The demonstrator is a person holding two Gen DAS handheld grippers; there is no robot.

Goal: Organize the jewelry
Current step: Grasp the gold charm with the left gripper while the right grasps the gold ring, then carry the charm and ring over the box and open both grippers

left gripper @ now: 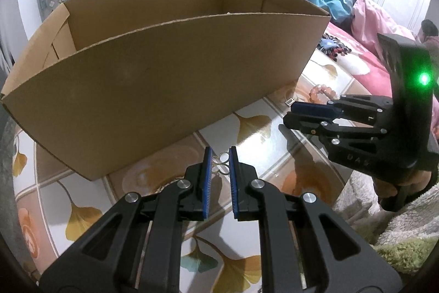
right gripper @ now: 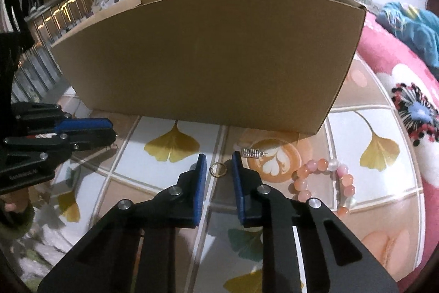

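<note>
An open cardboard box [left gripper: 153, 89] stands on the patterned table; it also shows in the right wrist view [right gripper: 208, 59]. My left gripper [left gripper: 221, 164] is shut on a small gold multi-ring piece [left gripper: 222, 164] just in front of the box. My right gripper [right gripper: 218, 169] is open, its fingers on either side of a small gold ring [right gripper: 217, 170] lying on the table. A small silver coil piece [right gripper: 253, 153] lies just beyond the right finger. A pink bead bracelet [right gripper: 326, 184] lies to the right; it shows in the left wrist view [left gripper: 323, 92] too.
The table has a glossy cloth [right gripper: 175, 144] with ginkgo leaves and coffee prints. A pink floral bedspread [right gripper: 406, 100] lies to the right. Each gripper shows in the other's view: the right one [left gripper: 290, 114] and the left one [right gripper: 109, 133].
</note>
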